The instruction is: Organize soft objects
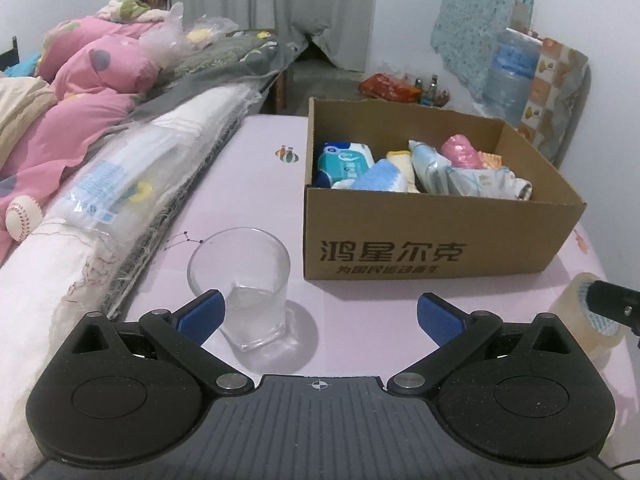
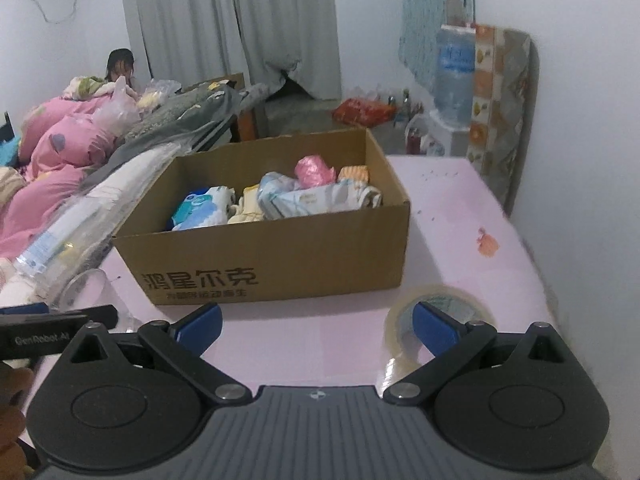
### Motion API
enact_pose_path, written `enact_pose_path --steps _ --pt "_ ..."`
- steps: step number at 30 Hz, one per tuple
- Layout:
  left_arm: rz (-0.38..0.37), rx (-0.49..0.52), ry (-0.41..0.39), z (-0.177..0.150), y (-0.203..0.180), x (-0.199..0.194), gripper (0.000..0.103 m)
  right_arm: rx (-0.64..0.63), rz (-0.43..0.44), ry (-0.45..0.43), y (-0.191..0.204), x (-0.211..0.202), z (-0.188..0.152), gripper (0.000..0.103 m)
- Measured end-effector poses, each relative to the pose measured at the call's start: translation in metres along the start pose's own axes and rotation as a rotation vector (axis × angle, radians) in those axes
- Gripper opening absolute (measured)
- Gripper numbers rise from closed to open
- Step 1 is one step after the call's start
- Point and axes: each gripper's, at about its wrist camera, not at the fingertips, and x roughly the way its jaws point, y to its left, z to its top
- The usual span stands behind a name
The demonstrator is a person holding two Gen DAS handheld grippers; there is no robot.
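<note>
Both claws, left claw (image 1: 320, 312) and right claw (image 2: 316, 322), gape empty. The soft packs (image 1: 420, 168) already fill the box (image 1: 432, 236), so sorting looks nearly done. Next likely means checking the surface (image 1: 260, 152) for strays.

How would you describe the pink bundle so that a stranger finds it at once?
Find the open cardboard box on the pink tablecloth. The pink bundle sits on top of the pile, toward the back. It alone is bright pink and crinkled; its neighbours are blue, white or yellow.

The box (image 1: 436, 216) of soft packs (image 1: 344, 162) lies ahead of both tools, glass (image 1: 244, 276) left, tape roll (image 2: 436, 320) right.
</note>
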Motion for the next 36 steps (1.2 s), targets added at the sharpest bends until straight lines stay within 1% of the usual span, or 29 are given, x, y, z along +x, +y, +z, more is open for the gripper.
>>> enact_pose_path --steps 3,7,10,12,16,20,26,36 --pt "0.018 0.015 0.007 0.003 -0.006 0.002 0.103 0.017 0.021 0.013 0.001 0.005 0.001 0.073" --pt "0.007 0.037 0.019 0.007 -0.016 0.003 0.103 0.005 0.040 0.046 0.009 0.015 0.000 0.073" --pt "0.000 0.075 0.018 0.006 -0.027 0.002 0.103 0.000 0.053 0.073 0.013 0.021 -0.002 0.073" --pt "0.023 0.092 0.018 0.005 -0.032 0.004 0.103 0.000 0.043 0.077 0.013 0.023 -0.004 0.073" --pt "0.002 0.099 0.038 0.004 -0.036 0.006 0.103 0.018 0.025 0.081 0.006 0.023 -0.005 0.073" --pt "0.009 0.107 0.035 0.003 -0.040 0.005 0.103 0.023 0.016 0.086 0.002 0.022 -0.005 0.073" --pt "0.009 0.102 0.030 0.003 -0.042 0.004 0.103 -0.006 -0.009 0.086 0.002 0.021 -0.005 0.073" --pt "0.014 0.106 0.028 0.002 -0.044 0.003 0.103 -0.008 -0.011 0.095 0.000 0.021 -0.006 0.073"
